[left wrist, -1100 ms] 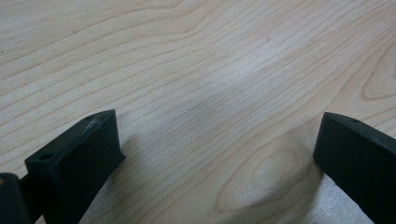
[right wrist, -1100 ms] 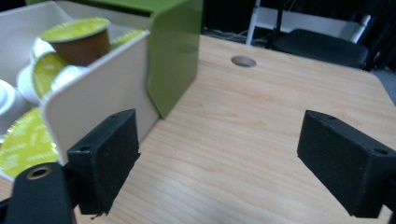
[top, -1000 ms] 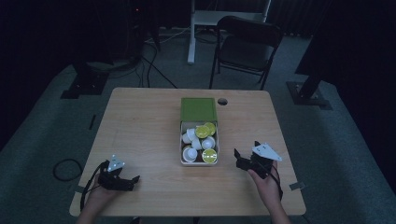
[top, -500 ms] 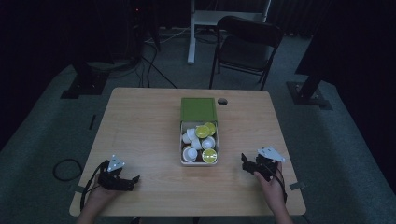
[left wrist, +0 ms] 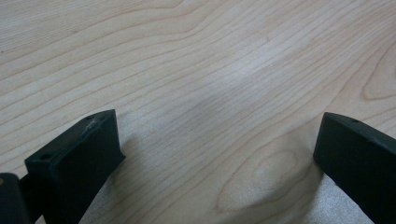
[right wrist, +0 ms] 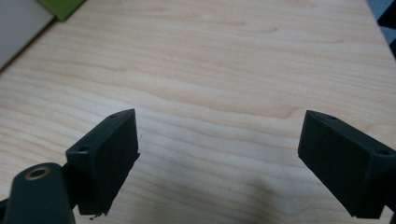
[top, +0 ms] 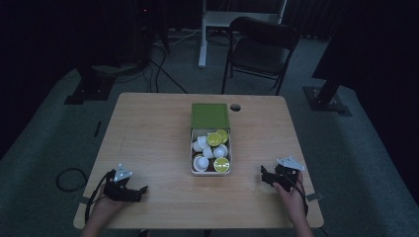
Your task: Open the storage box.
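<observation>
Operator: Capsule box [top: 210, 168] position relative to the tools, please. Start at the near edge.

Technician: Left tool [top: 140, 191] rests on the worktop [top: 148, 128] at the near-left corner, jaws wide, nothing between them; the left gripper view confirms bare wood [left wrist: 210, 93] ahead. Right tool [top: 265, 177] sits at the near-right, jaws also wide and empty [right wrist: 215, 154].

Operator: And the box?

Technician: Centre of the worktop, beyond both tools and between them. The open tray holds white and yellow-green capsules [top: 213, 150]; its green lid [top: 210, 115] lies on the far side. The long axis runs near to far.

Operator: Which tool is nearer?

Technician: The right one, in my judgement. The box lies forward and to its left; a corner of it shows at the upper left of the right gripper view [right wrist: 18, 23]. The left tool is well apart.
</observation>
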`<state>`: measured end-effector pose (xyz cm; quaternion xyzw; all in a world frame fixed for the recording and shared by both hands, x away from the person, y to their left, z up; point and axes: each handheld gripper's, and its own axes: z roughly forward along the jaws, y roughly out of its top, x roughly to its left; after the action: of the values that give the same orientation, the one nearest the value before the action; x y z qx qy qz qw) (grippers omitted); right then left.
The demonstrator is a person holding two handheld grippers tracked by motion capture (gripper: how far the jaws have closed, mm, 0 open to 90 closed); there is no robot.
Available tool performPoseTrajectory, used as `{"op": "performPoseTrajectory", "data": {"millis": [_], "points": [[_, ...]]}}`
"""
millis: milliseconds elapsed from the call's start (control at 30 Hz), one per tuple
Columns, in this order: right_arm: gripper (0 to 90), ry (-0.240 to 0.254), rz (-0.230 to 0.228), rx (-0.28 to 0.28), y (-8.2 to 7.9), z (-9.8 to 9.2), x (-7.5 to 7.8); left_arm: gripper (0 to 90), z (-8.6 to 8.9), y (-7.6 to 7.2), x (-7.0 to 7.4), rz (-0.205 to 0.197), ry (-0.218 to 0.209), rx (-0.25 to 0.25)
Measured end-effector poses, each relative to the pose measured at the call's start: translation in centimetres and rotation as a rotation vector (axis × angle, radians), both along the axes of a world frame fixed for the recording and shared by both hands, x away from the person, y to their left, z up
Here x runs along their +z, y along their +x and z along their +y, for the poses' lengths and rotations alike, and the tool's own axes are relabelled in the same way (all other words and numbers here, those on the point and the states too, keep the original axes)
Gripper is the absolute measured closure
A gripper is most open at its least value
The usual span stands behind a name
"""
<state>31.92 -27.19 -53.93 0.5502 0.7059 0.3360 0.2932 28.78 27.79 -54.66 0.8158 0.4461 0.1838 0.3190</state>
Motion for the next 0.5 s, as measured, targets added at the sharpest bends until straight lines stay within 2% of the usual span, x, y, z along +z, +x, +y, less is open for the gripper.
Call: {"op": "performPoseTrajectory", "data": {"millis": [233,400,467,500], "points": [[11.9,-0.025,0.049,0.023,0.24,-0.31,-0.71,0.8,0.00,0.00,0.00,0.000,0.000,0.000],[11.9,0.007,0.072,0.027,0.44,-0.65,-0.95,0.8,0.00,0.00,0.00,0.000,0.000,0.000],[11.9,0.005,0.073,0.033,0.48,-0.67,-0.95,0.8,0.00,0.00,0.00,0.000,0.000,0.000],[11.9,-0.010,0.098,0.046,0.57,-0.56,-1.04,0.8,0.00,0.00,0.00,0.000,0.000,0.000]]}}
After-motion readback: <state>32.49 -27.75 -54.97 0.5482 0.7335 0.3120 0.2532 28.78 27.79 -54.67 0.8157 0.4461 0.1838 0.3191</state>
